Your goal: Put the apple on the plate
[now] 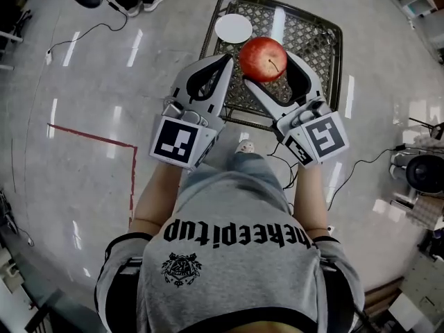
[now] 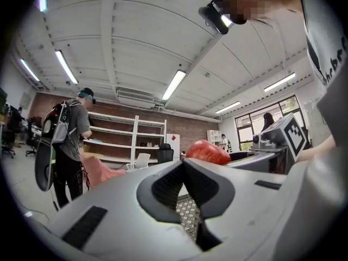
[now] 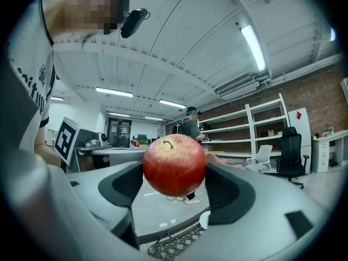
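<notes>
A red apple [image 1: 263,59] is held up in the air above a metal mesh table [image 1: 312,37], with my right gripper [image 1: 269,68] shut on it. In the right gripper view the apple [image 3: 174,165] sits between the two dark pads, stem up. A small white plate [image 1: 234,28] lies on the far left part of the table, beyond the apple. My left gripper [image 1: 223,64] is raised beside the apple on its left, jaws together and holding nothing. The left gripper view has its shut tips [image 2: 184,165] in front and the apple [image 2: 206,152] just behind them.
A red tape line [image 1: 97,139] marks the floor at the left. Cables [image 1: 368,161] and a round black device [image 1: 424,173] lie at the right. A person with a backpack [image 2: 68,140] stands near white shelves [image 2: 117,140]. Someone's shoes [image 1: 144,2] show at the top.
</notes>
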Action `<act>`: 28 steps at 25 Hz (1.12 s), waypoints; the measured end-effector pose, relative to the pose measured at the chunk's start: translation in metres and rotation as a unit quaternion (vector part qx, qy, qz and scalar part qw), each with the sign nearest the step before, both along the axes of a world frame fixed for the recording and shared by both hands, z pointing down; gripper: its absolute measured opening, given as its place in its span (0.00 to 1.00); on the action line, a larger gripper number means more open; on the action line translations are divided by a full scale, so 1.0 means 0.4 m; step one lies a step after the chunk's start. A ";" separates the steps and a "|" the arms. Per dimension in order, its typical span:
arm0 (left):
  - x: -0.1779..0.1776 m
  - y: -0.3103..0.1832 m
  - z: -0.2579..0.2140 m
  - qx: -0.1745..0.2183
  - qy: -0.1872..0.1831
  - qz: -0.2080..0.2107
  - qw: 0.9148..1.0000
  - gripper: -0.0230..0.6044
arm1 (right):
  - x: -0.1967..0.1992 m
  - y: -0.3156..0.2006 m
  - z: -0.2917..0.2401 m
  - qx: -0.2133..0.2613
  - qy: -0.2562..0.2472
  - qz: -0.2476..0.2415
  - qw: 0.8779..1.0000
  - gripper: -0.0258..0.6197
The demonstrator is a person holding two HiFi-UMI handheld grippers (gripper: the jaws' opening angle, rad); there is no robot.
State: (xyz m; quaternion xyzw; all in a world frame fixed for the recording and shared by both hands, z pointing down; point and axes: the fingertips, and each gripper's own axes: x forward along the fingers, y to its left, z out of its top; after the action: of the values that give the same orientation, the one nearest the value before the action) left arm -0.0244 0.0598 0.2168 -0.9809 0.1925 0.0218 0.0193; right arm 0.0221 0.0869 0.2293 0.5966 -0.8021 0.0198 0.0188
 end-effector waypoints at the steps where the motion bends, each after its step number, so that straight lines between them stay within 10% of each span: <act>1: 0.011 -0.002 0.002 -0.004 0.001 -0.005 1.000 0.08 | 0.013 0.000 0.001 0.000 0.000 -0.004 1.000 0.59; 28: 0.168 -0.009 0.043 -0.012 -0.035 -0.086 0.996 0.08 | 0.187 -0.039 0.039 0.000 -0.020 -0.078 0.997 0.59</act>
State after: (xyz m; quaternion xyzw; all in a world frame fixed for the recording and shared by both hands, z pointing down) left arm 0.0428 0.0562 0.2341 -0.9611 0.2752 -0.0164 0.0162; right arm 0.0971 0.0714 0.2448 0.5319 -0.8463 0.0304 0.0049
